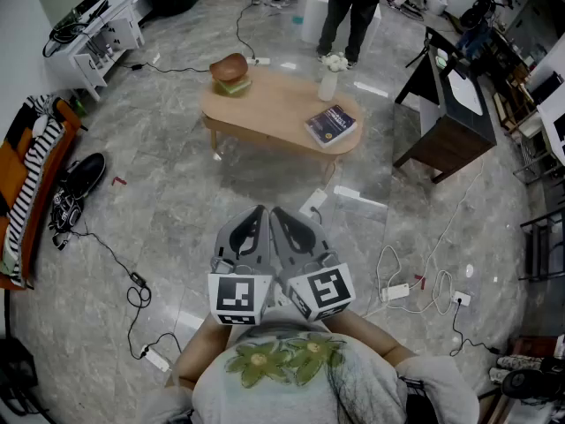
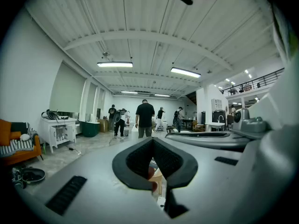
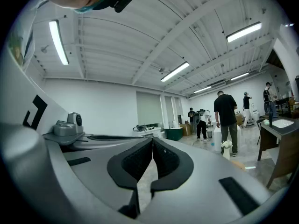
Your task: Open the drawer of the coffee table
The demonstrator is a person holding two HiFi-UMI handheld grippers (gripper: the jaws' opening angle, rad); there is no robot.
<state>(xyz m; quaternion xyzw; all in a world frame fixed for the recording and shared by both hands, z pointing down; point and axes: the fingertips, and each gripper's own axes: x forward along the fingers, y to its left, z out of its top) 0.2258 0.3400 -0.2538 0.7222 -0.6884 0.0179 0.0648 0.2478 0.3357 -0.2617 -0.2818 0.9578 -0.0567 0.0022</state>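
**Short of the coffee table: both tools shut, drawer not reached**

On the near side of the coffee table (image 1: 274, 117), well apart from it, the left tool (image 1: 258, 215) and right tool (image 1: 281, 217) are held side by side, tips toward it. Each has its jaws fully together with nothing between them. The task has not begun in any physical sense.

Risks, as judged:
- Cables (image 1: 106, 254) and a white power strip (image 1: 313, 203) lie on the floor on the near side of the coffee table, the strip just ahead of the tools. They could catch a foot on the approach.
- Neither tool can take a handle until its jaws are opened. Arriving shut would mean a bump against the front, not a grip.
- The coffee table stands on slim legs on smooth stone. A hard pull could drag it along instead of opening the drawer.
- A vase (image 1: 328, 79) stands upright near the far edge of the surface, with a book (image 1: 331, 124) at the right end. A jerk could tip the vase.

Orientation: the coffee table is an elongated oval. Its long axis runs left to right across the head view, dipping slightly toward the right, so one long side faces the tools. The drawer itself cannot be made out from here, so its face and pull direction remain unconfirmed.
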